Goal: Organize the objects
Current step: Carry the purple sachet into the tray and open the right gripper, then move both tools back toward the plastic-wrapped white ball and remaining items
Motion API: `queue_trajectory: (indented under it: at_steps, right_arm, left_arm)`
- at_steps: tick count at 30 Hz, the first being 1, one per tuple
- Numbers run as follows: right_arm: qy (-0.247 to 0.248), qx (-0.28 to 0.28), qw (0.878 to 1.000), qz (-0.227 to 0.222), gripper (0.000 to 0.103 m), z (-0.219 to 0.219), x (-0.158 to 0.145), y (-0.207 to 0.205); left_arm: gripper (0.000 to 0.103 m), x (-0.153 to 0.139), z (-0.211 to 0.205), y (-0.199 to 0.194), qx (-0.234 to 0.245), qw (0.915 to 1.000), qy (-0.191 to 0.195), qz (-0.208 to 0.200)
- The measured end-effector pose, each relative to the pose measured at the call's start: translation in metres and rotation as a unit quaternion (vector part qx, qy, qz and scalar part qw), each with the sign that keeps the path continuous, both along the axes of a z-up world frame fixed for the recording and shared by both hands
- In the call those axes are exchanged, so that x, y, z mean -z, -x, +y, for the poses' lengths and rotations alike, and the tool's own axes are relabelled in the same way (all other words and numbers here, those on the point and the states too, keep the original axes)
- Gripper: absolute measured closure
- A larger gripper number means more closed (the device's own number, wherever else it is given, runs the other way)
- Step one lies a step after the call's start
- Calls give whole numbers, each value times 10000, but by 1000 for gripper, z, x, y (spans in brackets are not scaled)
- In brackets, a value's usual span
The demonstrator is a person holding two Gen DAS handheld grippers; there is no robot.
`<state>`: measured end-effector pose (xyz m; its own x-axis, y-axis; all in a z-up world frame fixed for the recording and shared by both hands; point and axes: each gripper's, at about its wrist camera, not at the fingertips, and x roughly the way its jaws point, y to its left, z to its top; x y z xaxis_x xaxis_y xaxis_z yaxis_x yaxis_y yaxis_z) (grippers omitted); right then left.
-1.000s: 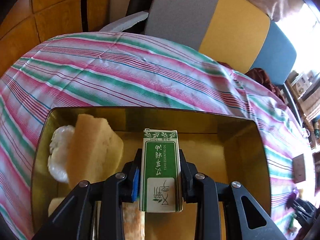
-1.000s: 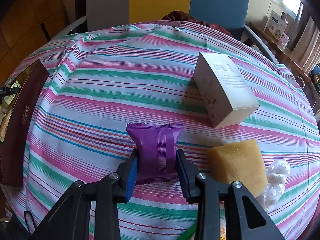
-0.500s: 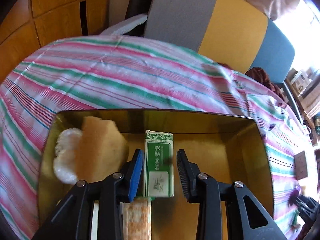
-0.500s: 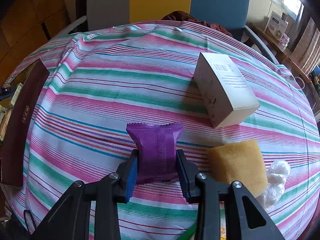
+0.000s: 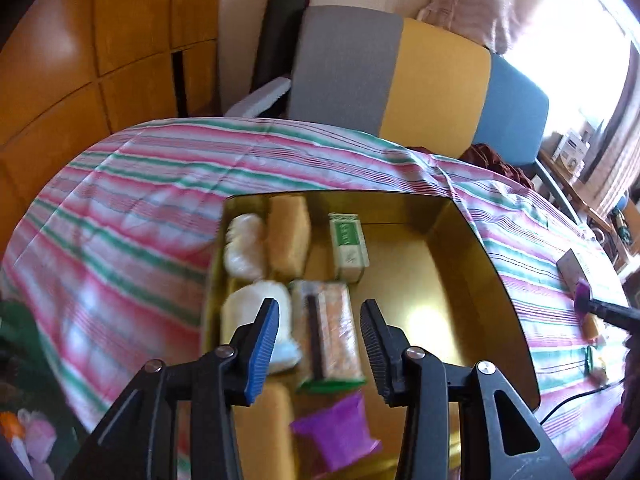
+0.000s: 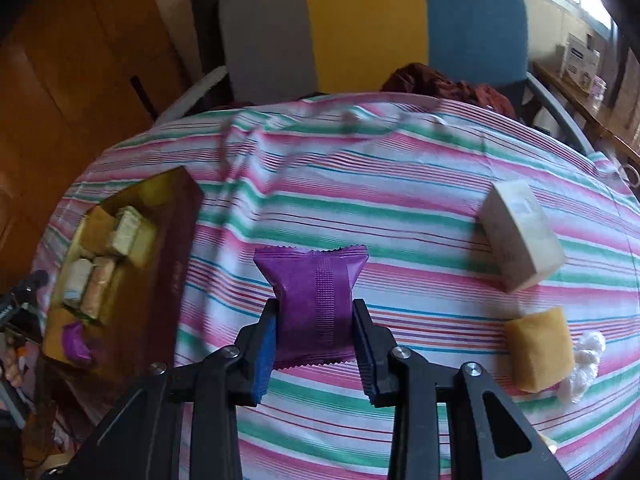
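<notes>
A gold-lined box sits on the striped cloth; it also shows at the left of the right wrist view. Inside lie a green-and-white carton, a yellow sponge, white wads, an orange wrapped bar and a purple packet. My left gripper is open and empty above the box. My right gripper is shut on a purple packet, held above the cloth.
On the cloth to the right lie a white box, a yellow sponge and a white plastic wad. A grey, yellow and blue chair back stands behind the table. Wooden cabinets are at the left.
My left gripper let go of the green carton, which now lies in the box, and pulled back and up. My right gripper lifted the purple packet and swung left.
</notes>
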<state>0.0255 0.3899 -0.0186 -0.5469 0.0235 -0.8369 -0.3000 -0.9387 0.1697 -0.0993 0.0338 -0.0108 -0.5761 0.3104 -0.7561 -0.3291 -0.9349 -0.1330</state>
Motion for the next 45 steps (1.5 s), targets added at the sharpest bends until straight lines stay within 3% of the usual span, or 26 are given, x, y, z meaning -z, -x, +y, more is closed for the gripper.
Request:
queue_trajectory:
  at_steps: [6, 11, 19, 26, 28, 34, 45]
  right_arm:
    - [40, -1002, 9949, 115, 69, -107, -26, 70]
    - [-131, -1213, 9921, -306, 69, -164, -7, 135]
    - [-390, -933, 9896, -1023, 69, -190, 40, 210]
    - [-287, -768, 9901, -1137, 63, -191, 57, 232]
    - [-112, -758, 9912, -1077, 58, -188, 57, 233]
    - [114, -776, 9950, -612, 58, -177, 35, 202]
    - [-247, -941, 9953, -15, 58, -155, -8, 91]
  left_arm:
    - [60, 2, -30, -13, -157, 9998, -154, -8]
    - [60, 4, -40, -18, -116, 9997, -233, 5]
    - [58, 15, -60, -15, -245, 9987, -421, -170]
    - [53, 19, -69, -12, -378, 9978, -495, -233]
    - [51, 18, -69, -13, -379, 9979, -479, -198]
    - [49, 12, -64, -19, -345, 9988, -361, -15]
    - [48, -4, -34, -39, -64, 9992, -116, 369]
